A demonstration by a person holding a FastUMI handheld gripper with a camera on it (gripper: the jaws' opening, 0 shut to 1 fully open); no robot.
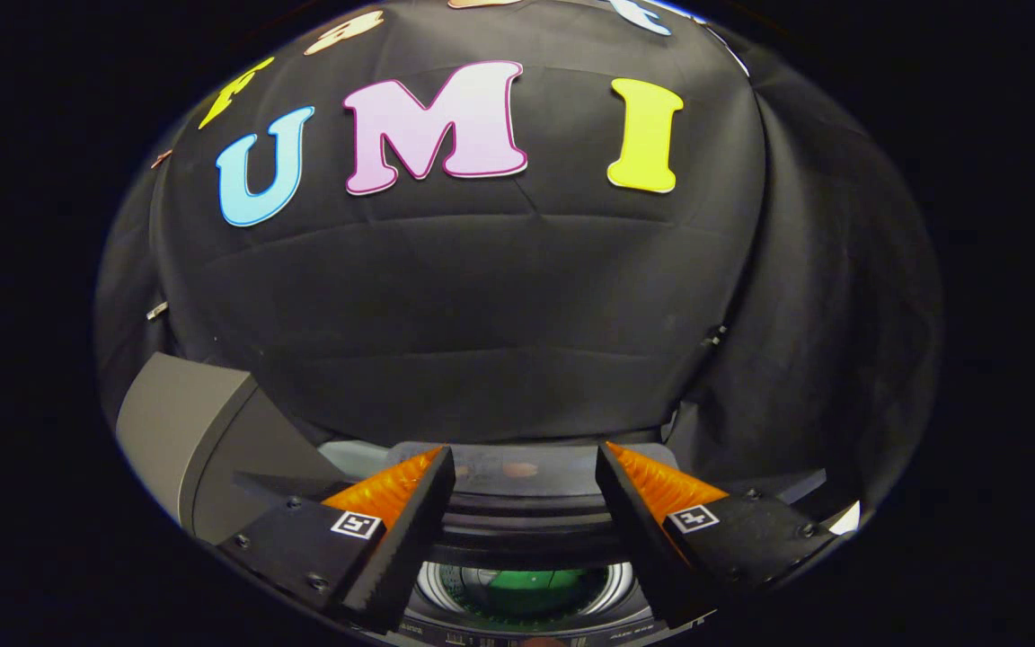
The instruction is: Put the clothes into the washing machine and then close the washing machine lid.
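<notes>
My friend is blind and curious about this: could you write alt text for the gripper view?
An open claw hangs over a top-loading washing machine, its two fingers spread with nothing between them. Below them the round drum shows something green inside. A grey raised lid stands beside the machine, and black cloth lies beyond.

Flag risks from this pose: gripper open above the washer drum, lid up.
1. The gripper is open with nothing between its fingers; something green, probably the clothes, shows in the drum. If it sits proud of the opening, it could catch when the lid closes.
2. The raised lid stands off to one side of the fingers; swinging across to it could knock it rather than guide it shut.
</notes>
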